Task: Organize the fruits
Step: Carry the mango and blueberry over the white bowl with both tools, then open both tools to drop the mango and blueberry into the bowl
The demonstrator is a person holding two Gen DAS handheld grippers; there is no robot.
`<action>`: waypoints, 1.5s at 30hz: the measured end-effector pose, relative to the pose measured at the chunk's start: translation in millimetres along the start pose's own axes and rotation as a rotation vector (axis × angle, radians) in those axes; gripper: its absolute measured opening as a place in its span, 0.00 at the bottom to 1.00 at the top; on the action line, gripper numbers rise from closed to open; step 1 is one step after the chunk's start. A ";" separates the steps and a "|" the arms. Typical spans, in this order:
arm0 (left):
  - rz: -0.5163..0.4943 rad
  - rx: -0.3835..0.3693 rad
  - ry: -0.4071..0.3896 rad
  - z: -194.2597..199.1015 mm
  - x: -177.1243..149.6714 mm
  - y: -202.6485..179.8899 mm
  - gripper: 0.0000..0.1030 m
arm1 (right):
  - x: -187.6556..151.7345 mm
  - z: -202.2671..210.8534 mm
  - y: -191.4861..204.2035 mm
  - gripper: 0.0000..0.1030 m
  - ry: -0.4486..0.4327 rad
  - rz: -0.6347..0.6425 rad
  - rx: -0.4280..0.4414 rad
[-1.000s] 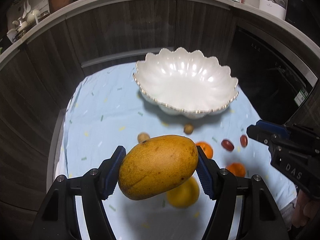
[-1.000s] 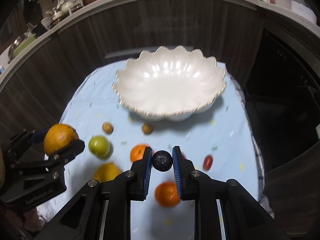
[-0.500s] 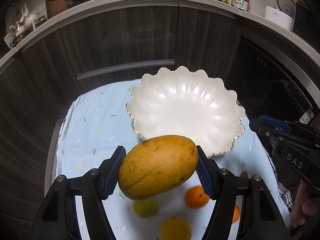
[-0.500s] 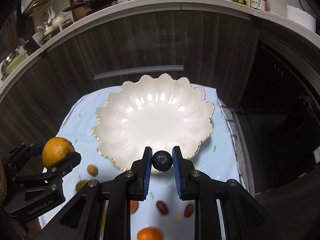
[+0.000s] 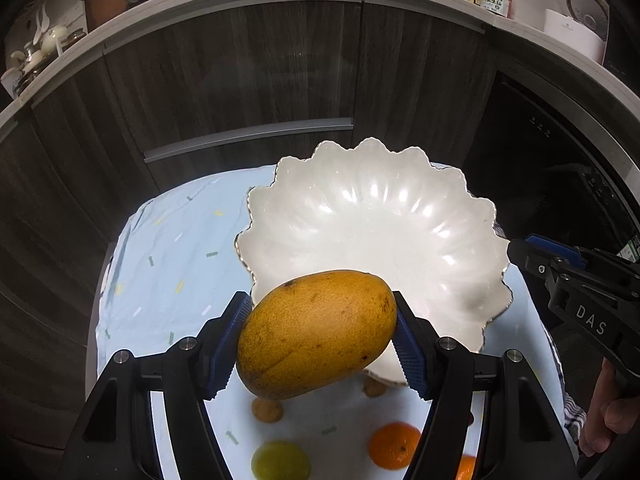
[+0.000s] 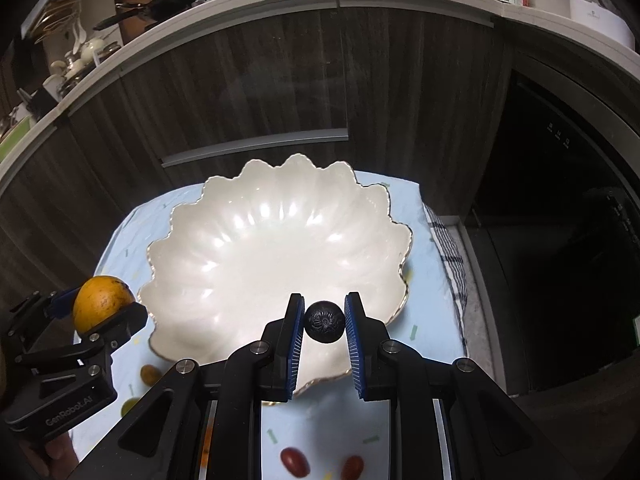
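My left gripper [image 5: 320, 334] is shut on a yellow-orange mango [image 5: 316, 332] and holds it over the near rim of the white scalloped bowl [image 5: 400, 240]. My right gripper [image 6: 323, 322] is shut on a small dark round fruit [image 6: 324, 321] above the bowl's [image 6: 260, 256] near edge. The bowl has nothing in it. In the right wrist view the left gripper with the mango [image 6: 102, 302] is at the bowl's left. In the left wrist view the right gripper's body [image 5: 580, 292] is at the bowl's right.
The bowl stands on a light blue cloth [image 5: 172, 256]. Loose fruit lies near me: an orange [image 5: 394, 445], a green fruit [image 5: 280, 460], a small brown fruit [image 5: 266, 410], two red grapes [image 6: 294, 460]. Dark cabinets [image 5: 240, 80] rise behind.
Both grippers have moved forward with their fruit, from over the loose fruit to over the bowl's near rim. Both grips are unchanged.
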State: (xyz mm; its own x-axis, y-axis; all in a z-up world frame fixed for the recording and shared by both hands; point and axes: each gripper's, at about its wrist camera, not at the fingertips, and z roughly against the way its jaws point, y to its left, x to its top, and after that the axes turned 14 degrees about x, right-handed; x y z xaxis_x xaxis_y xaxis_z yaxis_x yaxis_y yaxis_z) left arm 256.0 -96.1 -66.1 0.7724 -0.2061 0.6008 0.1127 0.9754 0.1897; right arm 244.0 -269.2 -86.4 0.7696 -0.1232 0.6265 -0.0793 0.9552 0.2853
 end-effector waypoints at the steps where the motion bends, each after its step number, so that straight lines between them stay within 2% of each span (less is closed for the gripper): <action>1: 0.001 0.002 0.002 -2.7 2.0 -1.0 0.66 | 1.5 -1.9 -2.2 0.21 0.001 -0.003 -0.001; 17: 0.003 0.014 0.023 -37.9 19.0 -8.9 0.66 | 13.5 -30.9 -20.8 0.21 0.022 -0.024 -0.013; 30: -0.005 0.009 0.065 -52.5 18.7 -11.2 0.66 | 13.5 -44.7 -24.8 0.23 0.039 -0.044 0.002; 32: -0.008 0.022 0.050 -49.4 18.7 -12.1 0.71 | 13.9 -44.3 -24.8 0.32 0.039 -0.046 -0.005; 34: -0.001 0.027 0.036 -45.6 20.2 -11.1 0.83 | 14.4 -42.3 -25.1 0.41 0.032 -0.048 -0.014; 35: 0.003 0.030 0.031 -43.7 21.4 -10.3 0.83 | 14.7 -40.5 -25.3 0.47 0.025 -0.050 -0.018; 40: 0.002 0.054 0.016 -36.1 25.3 -5.6 0.89 | 17.3 -28.1 -25.1 0.65 -0.012 -0.053 -0.051; 41: 0.006 0.060 0.012 -33.7 25.8 -3.8 0.90 | 17.7 -25.6 -24.5 0.68 -0.018 -0.052 -0.057; 45: 0.019 0.066 0.005 -24.8 27.0 2.1 0.94 | 18.3 -15.4 -19.1 0.71 -0.033 -0.042 -0.067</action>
State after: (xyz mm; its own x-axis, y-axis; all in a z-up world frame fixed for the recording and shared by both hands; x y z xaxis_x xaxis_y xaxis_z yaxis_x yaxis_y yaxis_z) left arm 292.6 -97.6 -68.8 0.7773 -0.1865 0.6009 0.0560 0.9718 0.2292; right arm 269.4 -285.6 -91.7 0.7501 -0.1714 0.6387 -0.0041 0.9646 0.2637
